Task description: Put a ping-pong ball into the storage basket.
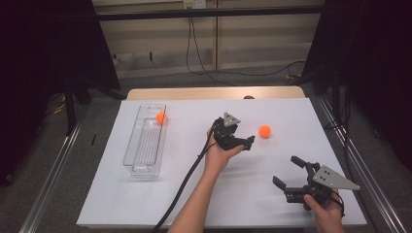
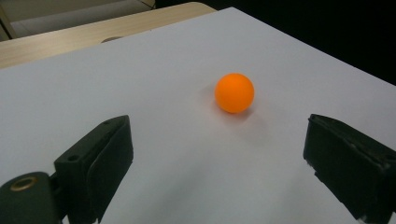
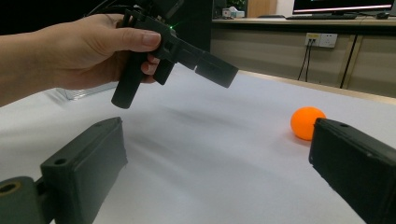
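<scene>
Nearest the tabletop's near edge, toward its right corner: right hand-held gripper (image 1: 287,173), held in a hand (image 1: 324,211) coming in from below. Jaws spread wide, nothing between them, pointing left and away across the white sheet (image 1: 194,194) that covers the tabletop (image 1: 214,92). Grey three-cornered plate on top.

Mid-tabletop: left hand-held gripper (image 1: 250,141), held up off the sheet in the left hand (image 1: 219,154), black cable trailing back toward the near edge. Jaws wide apart and empty, aimed toward the right edge. In the left gripper view both pads (image 2: 109,158) sit low in frame with bare sheet between them.

Just beyond those jaws: orange ball (image 1: 265,131), resting on the sheet, right of centre, closer to the far edge than the near one. Not touched by either gripper; it lies ahead of the left jaws, slightly off their midline.

Left side of the tabletop: clear plastic tray (image 1: 140,160), long and narrow, running near-to-far. A second orange ball (image 1: 161,117) sits at its far end, inside as far as can be told.
</scene>
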### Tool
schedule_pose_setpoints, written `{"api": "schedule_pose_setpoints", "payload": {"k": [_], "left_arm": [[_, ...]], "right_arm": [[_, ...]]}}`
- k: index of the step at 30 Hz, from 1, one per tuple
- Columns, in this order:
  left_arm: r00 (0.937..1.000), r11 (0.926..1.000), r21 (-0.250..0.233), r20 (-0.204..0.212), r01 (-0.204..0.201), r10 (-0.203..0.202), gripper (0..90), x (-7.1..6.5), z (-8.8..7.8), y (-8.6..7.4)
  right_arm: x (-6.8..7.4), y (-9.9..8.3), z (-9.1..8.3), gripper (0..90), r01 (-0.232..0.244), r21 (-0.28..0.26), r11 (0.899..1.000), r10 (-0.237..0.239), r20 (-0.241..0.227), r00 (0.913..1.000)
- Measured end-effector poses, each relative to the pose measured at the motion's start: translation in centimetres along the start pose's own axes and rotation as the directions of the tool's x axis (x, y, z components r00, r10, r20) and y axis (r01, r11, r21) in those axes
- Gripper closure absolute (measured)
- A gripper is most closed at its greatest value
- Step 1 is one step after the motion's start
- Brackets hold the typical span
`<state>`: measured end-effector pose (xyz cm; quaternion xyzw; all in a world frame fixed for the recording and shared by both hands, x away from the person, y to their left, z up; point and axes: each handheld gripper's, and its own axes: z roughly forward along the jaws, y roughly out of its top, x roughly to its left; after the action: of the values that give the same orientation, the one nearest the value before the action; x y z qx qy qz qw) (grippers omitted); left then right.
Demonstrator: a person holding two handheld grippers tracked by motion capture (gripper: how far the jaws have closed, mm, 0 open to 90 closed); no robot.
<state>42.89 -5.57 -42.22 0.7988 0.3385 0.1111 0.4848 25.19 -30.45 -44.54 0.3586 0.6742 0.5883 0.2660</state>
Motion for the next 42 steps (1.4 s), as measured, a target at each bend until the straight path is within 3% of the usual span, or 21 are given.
{"api": "schedule_pose_setpoints", "payload": {"k": [42], "left_arm": [[1.0, 0.9997, 0.026, 0.004, 0.001, -0.001, 8.4, -0.4, 2.8, 0.1]], "right_arm": [[0.2, -0.1, 0.0, 3.5, 0.01, 0.011, 1.0, -0.01, -0.003, 0.9999]]}}
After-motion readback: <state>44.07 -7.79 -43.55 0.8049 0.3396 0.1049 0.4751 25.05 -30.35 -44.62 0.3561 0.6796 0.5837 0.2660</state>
